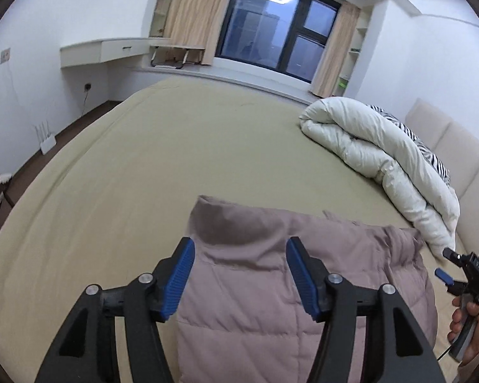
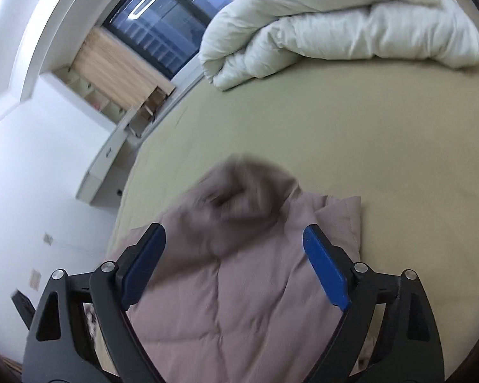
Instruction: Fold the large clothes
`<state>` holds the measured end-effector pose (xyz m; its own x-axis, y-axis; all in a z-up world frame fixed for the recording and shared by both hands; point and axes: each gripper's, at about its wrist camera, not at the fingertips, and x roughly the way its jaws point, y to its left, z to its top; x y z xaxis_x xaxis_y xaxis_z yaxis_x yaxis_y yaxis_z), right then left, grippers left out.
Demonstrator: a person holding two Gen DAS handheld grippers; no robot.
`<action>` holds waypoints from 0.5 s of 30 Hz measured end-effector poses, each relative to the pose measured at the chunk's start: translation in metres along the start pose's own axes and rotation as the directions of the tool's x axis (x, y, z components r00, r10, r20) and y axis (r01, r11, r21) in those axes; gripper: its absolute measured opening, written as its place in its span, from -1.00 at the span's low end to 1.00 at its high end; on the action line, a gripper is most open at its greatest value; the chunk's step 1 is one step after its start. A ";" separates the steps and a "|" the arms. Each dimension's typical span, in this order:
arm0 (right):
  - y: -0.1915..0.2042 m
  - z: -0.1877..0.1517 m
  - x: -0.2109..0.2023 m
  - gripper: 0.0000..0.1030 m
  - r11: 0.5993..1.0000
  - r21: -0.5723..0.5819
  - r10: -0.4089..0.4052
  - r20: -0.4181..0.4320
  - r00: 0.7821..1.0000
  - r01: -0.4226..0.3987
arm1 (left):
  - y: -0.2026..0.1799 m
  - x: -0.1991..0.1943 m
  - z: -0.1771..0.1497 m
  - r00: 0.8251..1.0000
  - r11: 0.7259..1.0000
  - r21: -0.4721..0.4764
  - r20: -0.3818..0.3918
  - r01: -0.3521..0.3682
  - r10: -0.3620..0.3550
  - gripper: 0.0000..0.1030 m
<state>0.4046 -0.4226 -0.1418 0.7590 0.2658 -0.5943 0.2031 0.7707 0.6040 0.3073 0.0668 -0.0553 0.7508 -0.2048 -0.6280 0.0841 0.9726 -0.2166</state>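
Both claws released, nothing gripped: left claw (image 1: 241,276) and right claw (image 2: 234,266) hover over the dusty-pink quilted puffer jacket (image 1: 290,303), folded on the olive-green bed sheet (image 1: 150,146). Risk: puffy fill springs the fold open; collar (image 1: 226,223) bulges; regrasp may pinch one layer only.

Rolled white duvet (image 1: 380,146), dark window (image 1: 271,32), beige curtains (image 1: 194,9), white router (image 1: 46,142)
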 end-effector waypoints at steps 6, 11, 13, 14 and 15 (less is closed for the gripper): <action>0.098 -0.057 0.016 0.60 0.886 -0.453 -0.184 -0.149 0.972 0.098 | -0.062 0.027 -0.022 0.998 0.988 0.154 -0.063 0.007 0.003 0.20; 0.122 -0.079 0.064 0.51 0.853 -0.503 -0.267 -0.185 0.946 0.142 | -0.086 0.081 -0.027 0.992 0.970 0.238 -0.103 -0.048 0.074 0.20; 0.116 -0.066 0.085 0.51 0.865 -0.470 -0.289 -0.181 0.940 0.175 | -0.091 0.106 -0.028 0.987 0.962 0.266 -0.127 -0.063 0.100 0.21; 0.112 -0.060 0.095 0.51 0.866 -0.462 -0.302 -0.180 0.936 0.191 | -0.093 0.117 -0.028 0.985 0.956 0.283 -0.132 -0.073 0.114 0.22; 0.104 -0.056 0.105 0.51 0.868 -0.455 -0.311 -0.184 0.932 0.200 | -0.095 0.129 -0.028 0.983 0.950 0.301 -0.131 -0.085 0.129 0.23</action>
<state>0.4705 -0.2818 -0.1711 0.5305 0.1150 -0.8399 0.0465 0.9853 0.1642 0.3782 -0.0549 -0.1369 0.6627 -0.0902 -0.7434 0.2133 0.9743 0.0720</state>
